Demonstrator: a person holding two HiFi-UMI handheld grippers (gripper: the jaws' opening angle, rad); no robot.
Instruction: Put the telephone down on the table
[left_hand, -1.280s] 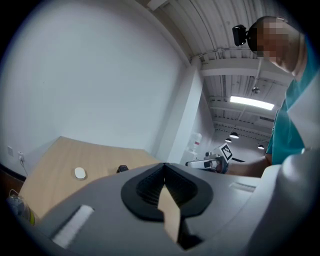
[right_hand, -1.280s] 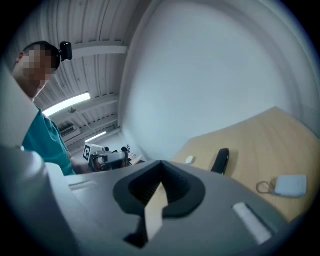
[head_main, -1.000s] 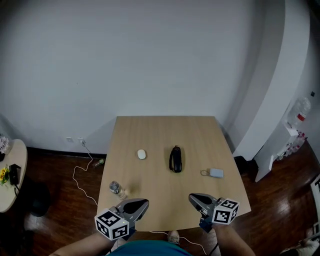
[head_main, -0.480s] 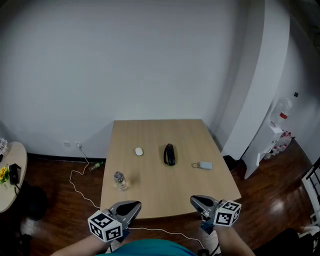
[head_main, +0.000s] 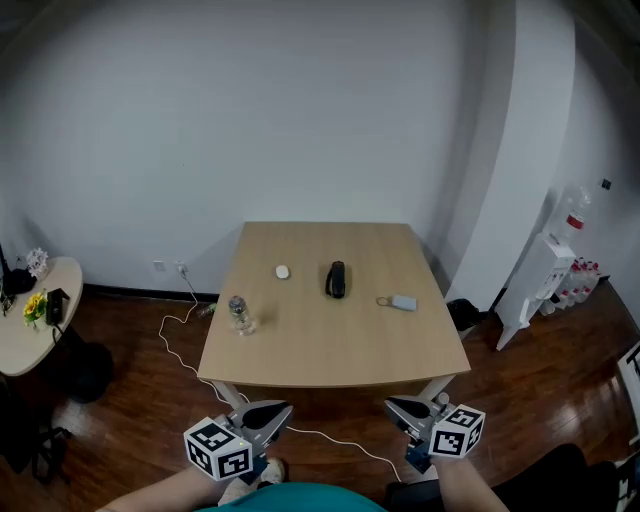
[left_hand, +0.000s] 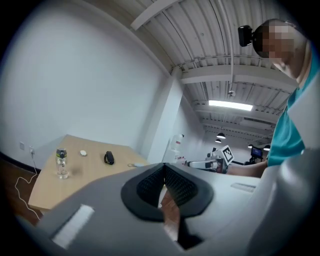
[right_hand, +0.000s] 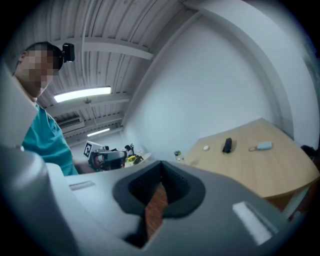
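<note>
Two grippers, both with jaws pressed together and nothing between them: I read the left gripper (head_main: 283, 408) and the right gripper (head_main: 392, 405) low in the head view, short of the near edge of the table (head_main: 330, 345) and well apart from everything on it. The telephone (head_main: 336, 279) lies flat on the tabletop toward the far side, between a white mouse (head_main: 283, 271) and a small grey device (head_main: 402, 302). A clear bottle (head_main: 238, 313) stands upright near the left edge.
</note>
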